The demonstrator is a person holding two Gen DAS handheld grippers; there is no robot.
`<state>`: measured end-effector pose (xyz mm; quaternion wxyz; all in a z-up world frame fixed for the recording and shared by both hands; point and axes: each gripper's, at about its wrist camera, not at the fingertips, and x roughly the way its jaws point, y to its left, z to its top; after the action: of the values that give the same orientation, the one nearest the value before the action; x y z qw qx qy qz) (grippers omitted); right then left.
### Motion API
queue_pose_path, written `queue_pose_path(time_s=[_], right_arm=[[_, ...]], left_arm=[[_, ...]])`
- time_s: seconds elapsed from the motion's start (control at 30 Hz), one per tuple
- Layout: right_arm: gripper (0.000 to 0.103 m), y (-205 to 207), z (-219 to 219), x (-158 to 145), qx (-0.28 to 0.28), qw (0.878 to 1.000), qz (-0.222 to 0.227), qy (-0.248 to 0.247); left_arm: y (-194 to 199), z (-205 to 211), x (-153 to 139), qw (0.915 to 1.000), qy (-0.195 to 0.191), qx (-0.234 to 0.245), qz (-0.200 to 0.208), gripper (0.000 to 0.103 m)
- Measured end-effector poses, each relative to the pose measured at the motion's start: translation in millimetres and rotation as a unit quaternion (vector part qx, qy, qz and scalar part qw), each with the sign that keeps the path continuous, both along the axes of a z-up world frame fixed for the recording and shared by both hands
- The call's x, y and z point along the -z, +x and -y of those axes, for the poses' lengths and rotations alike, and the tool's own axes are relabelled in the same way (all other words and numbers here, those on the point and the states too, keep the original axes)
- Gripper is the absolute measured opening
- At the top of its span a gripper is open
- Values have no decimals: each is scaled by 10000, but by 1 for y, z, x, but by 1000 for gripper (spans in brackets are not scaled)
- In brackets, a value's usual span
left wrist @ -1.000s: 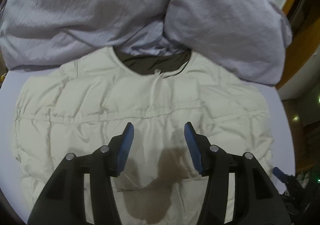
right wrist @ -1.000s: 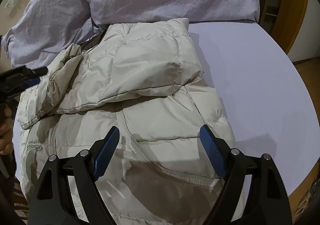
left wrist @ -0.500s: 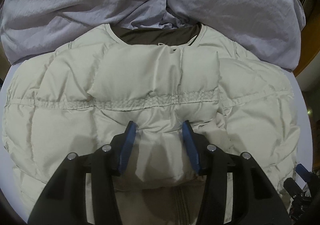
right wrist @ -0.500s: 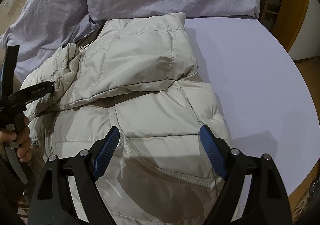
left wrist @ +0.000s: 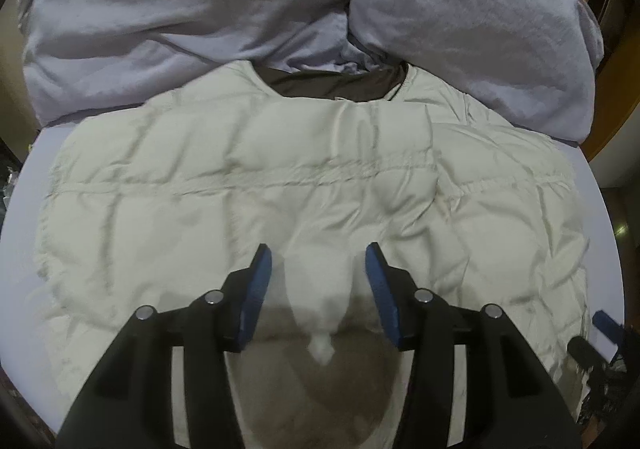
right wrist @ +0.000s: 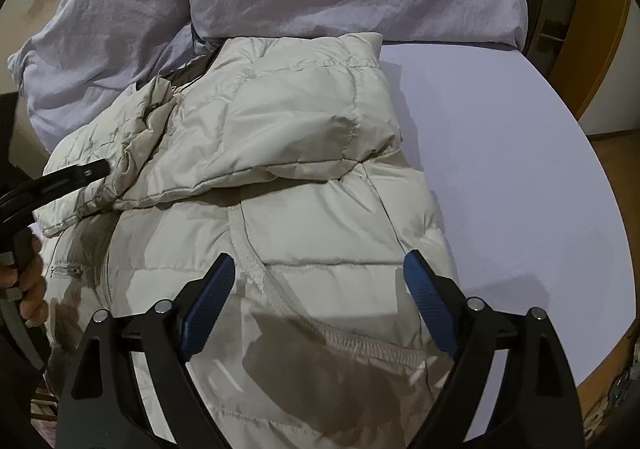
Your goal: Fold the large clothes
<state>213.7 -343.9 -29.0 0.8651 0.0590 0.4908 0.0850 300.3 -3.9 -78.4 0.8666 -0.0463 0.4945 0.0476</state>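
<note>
Puffy jacket (left wrist: pixel 168 217), likely light, soft, slippery; grip at seams. Left tongs (left wrist: pixel 316 281) half-open around sleeve (left wrist: pixel 320 289); right tongs (right wrist: pixel 320 305) wide, empty, lower frame

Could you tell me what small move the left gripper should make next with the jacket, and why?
Probably lower the left gripper a little and lay the sleeve flat across the cream puffer jacket. Its jaws stand apart with a bunched tip of fabric between them, and in the right wrist view the sleeve lies folded over the chest, puffy and raised. The right gripper hovers open above the hem.
</note>
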Motion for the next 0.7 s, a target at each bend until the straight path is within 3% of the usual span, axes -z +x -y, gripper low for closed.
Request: queue_pose_path(time_s=[0.13, 0.5, 0.7], right_arm=[[88, -14, 7, 5, 18, 9999, -100, -12], [88, -61, 60, 28, 353, 9971, -660, 155], [88, -79, 76, 40, 399, 9929, -958, 578]], left_arm=[[-35, -32, -10, 9999, -4, -134, 48, 62], [-178, -166, 1, 9939, -123, -1065, -251, 65], [-222, -189, 13, 9904, -361, -1266, -424, 65]])
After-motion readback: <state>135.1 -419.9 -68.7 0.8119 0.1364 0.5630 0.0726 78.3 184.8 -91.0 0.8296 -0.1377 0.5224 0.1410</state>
